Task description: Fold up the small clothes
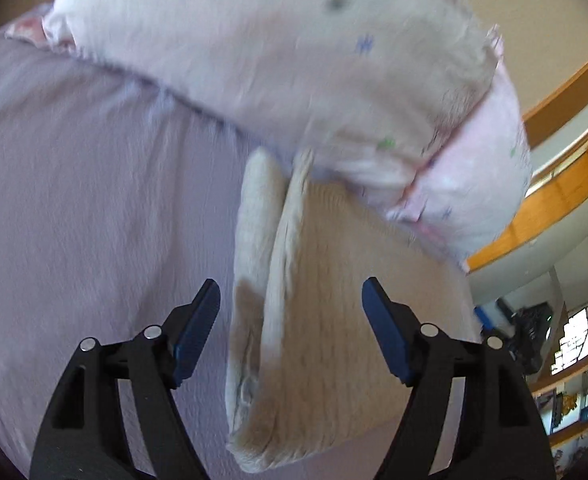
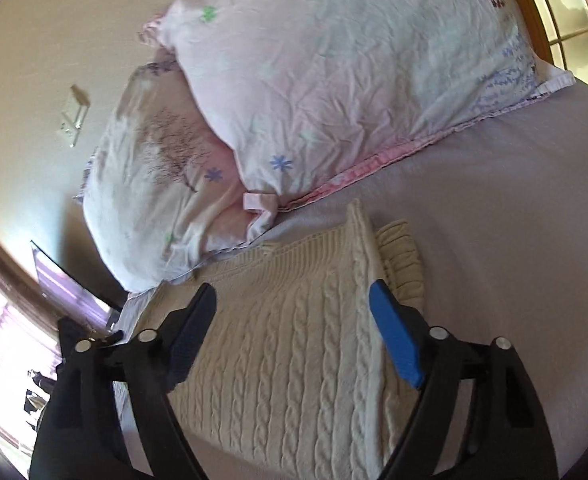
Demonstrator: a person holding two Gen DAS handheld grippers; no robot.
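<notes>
A cream cable-knit sweater (image 2: pixel 294 340) lies folded on the lilac bed sheet (image 2: pixel 513 220), with a raised fold edge and a ribbed cuff (image 2: pixel 399 256) poking out beside it. My right gripper (image 2: pixel 292 304) is open just above the sweater, its jaws spread over the knit. In the left wrist view the same sweater (image 1: pixel 333 320) looks blurred, with a folded sleeve (image 1: pixel 254 240) along its left side. My left gripper (image 1: pixel 292 300) is open and holds nothing, its jaws on either side of the sweater's near end.
Two pale floral pillows (image 2: pixel 333 80) lie at the head of the bed, right behind the sweater; one shows in the left wrist view (image 1: pixel 294 60). A beige wall (image 2: pixel 54 80) stands behind them. Wooden window frames and shelves (image 1: pixel 565 184) are at the right.
</notes>
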